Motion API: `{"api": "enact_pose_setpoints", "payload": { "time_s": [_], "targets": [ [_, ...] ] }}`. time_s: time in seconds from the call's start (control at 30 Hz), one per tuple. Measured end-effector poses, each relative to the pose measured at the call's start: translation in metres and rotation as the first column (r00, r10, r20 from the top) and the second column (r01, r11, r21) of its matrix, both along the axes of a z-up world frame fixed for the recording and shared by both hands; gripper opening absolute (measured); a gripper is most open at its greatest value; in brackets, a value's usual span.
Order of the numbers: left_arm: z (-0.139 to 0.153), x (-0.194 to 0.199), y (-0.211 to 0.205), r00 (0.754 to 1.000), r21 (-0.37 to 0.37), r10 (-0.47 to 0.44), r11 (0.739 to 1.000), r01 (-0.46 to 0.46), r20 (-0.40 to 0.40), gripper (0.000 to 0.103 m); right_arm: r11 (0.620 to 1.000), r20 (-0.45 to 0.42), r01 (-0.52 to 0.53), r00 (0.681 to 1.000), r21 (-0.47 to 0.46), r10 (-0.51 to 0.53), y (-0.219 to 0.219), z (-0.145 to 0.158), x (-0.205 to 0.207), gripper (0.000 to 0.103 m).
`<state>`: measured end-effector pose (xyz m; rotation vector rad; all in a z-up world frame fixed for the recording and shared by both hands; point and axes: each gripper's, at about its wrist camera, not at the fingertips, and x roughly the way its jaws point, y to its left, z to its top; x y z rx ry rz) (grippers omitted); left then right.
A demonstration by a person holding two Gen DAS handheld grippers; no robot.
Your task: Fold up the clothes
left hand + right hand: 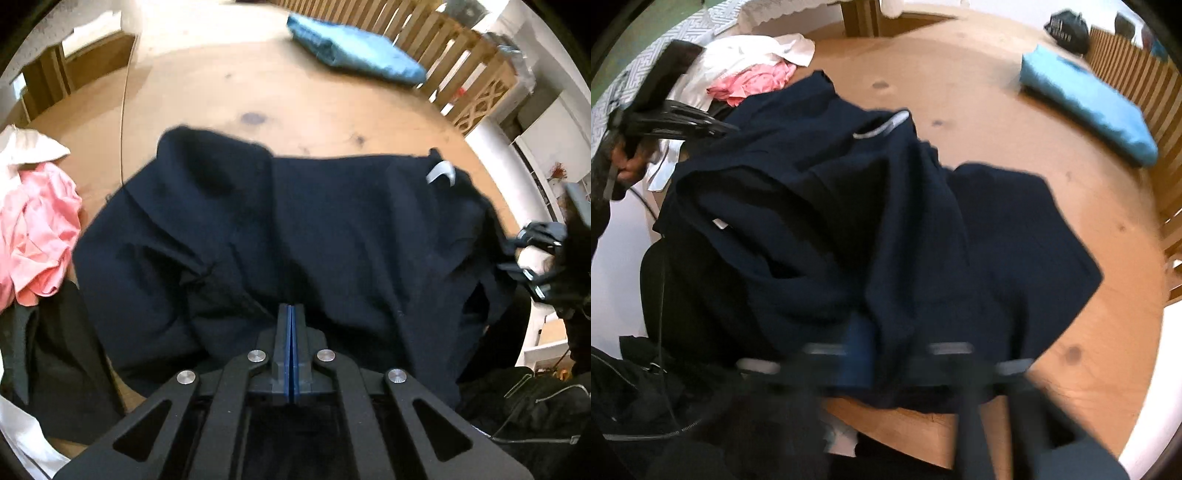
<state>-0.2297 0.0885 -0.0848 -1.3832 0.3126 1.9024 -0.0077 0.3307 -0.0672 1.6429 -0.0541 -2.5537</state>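
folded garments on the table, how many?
1: the folded light blue garment at the far edge of the round wooden table, by the slatted wooden railing. Others may be hidden.

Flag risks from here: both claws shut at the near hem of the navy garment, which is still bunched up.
1. The navy garment lies in deep bunched ridges; folding now may lock in creases.
2. Its near edge hangs past the table edge; a loose grip by the left claw could let it slide off.
3. The pink garment pile touches its side and could get dragged.
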Motion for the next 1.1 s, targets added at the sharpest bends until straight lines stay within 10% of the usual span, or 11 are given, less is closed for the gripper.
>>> {"api": "enact_pose_setpoints", "payload": {
  "time_s": [0.13,0.27,0.4,0.67,0.73,0.77,0.8,1.1],
  "targets": [
    [0.034,0.010,-0.027,0.995,0.069,0.058,0.996,-0.053,-0.076,0.000,0.999,-0.062,0.036,0.997,-0.014,-0.037,0.014,0.022,0.001,0.002],
    [0.066,0.027,-0.046,0.954,-0.028,0.020,0.999,-0.029,-0.300,0.000,0.997,-0.132,0.075,0.989,0.035,-0.070,0.027,0.054,0.002,0.002],
    [0.052,0.009,-0.042,0.988,-0.037,0.025,0.999,-0.031,-0.156,0.044,0.992,-0.110,0.097,0.990,0.075,-0.089,0.030,0.054,-0.008,0.002],
    [-0.007,-0.022,0.007,0.999,-0.168,-0.033,0.985,0.033,0.003,0.051,0.991,-0.049,0.091,0.995,0.094,-0.086,0.027,0.027,-0.024,0.002],
    [-0.022,-0.029,0.012,0.999,-0.189,-0.027,0.981,0.031,0.025,0.040,0.992,-0.049,0.089,0.995,0.094,-0.085,0.028,0.025,-0.023,0.002],
    [-0.028,-0.031,0.014,0.999,-0.196,-0.026,0.980,0.031,0.030,0.008,0.992,-0.050,0.088,0.995,0.095,-0.084,0.028,0.025,-0.023,0.002],
    [-0.034,-0.033,0.015,0.999,-0.204,-0.025,0.979,0.031,0.034,0.004,0.992,-0.055,0.088,0.995,0.095,-0.083,0.029,0.025,-0.023,0.002],
    [0.044,-0.019,-0.057,0.990,0.090,0.130,0.988,-0.125,-0.051,0.004,0.991,-0.150,0.102,0.985,0.090,-0.088,0.039,0.059,-0.033,0.002]
  ]
}}
